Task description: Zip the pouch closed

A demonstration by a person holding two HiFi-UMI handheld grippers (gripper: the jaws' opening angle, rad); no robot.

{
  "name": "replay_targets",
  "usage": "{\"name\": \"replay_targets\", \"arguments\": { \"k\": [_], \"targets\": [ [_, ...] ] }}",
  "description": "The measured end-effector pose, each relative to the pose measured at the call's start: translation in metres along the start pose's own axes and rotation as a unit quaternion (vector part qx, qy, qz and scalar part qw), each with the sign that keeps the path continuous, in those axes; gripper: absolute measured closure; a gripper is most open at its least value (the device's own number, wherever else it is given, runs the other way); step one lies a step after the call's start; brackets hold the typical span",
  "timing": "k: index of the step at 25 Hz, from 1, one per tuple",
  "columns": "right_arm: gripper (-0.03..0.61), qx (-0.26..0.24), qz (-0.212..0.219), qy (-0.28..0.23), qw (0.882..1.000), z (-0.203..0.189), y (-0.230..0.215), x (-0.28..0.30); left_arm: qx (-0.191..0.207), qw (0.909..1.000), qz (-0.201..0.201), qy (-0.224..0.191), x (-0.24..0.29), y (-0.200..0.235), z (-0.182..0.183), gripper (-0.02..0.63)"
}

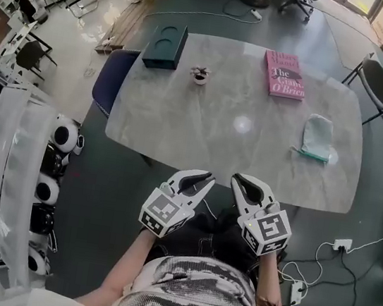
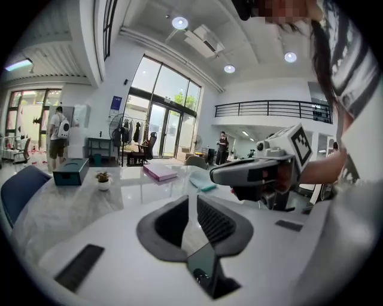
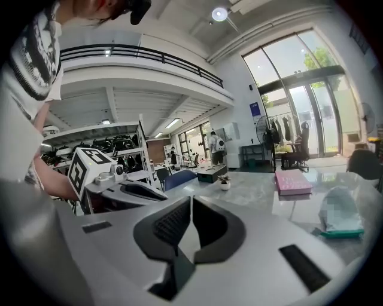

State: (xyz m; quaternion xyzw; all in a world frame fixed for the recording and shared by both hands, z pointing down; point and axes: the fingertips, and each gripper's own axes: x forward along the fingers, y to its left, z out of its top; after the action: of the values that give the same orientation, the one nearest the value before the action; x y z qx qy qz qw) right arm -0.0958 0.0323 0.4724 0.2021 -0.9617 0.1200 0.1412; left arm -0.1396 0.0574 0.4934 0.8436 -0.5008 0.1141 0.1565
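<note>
The pouch, pale with a teal edge, lies flat on the right side of the marble table. It also shows far off in the left gripper view and at the right edge of the right gripper view. Both grippers hang side by side at the table's near edge, close to the person's body and well short of the pouch. My left gripper stands slightly open, nothing between its pads. My right gripper has its tips together and holds nothing.
On the table's far side are a pink book, a small potted plant and a dark teal box. A blue chair stands at the table's left, a grey chair at its right. Cables and a power strip lie on the floor.
</note>
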Motion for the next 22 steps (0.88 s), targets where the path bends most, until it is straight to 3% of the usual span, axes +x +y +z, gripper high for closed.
{"name": "replay_targets", "arguments": {
  "k": [13,22],
  "targets": [
    [0.580,-0.041,-0.013,0.005,0.999,0.000,0.020,-0.005,0.027,0.9994,0.004,-0.020,-0.016,-0.003,0.011,0.598],
    [0.581,-0.040,-0.012,0.009,0.999,-0.002,0.017,-0.010,0.045,0.9984,-0.029,-0.017,-0.008,-0.024,0.018,0.600]
  ]
}}
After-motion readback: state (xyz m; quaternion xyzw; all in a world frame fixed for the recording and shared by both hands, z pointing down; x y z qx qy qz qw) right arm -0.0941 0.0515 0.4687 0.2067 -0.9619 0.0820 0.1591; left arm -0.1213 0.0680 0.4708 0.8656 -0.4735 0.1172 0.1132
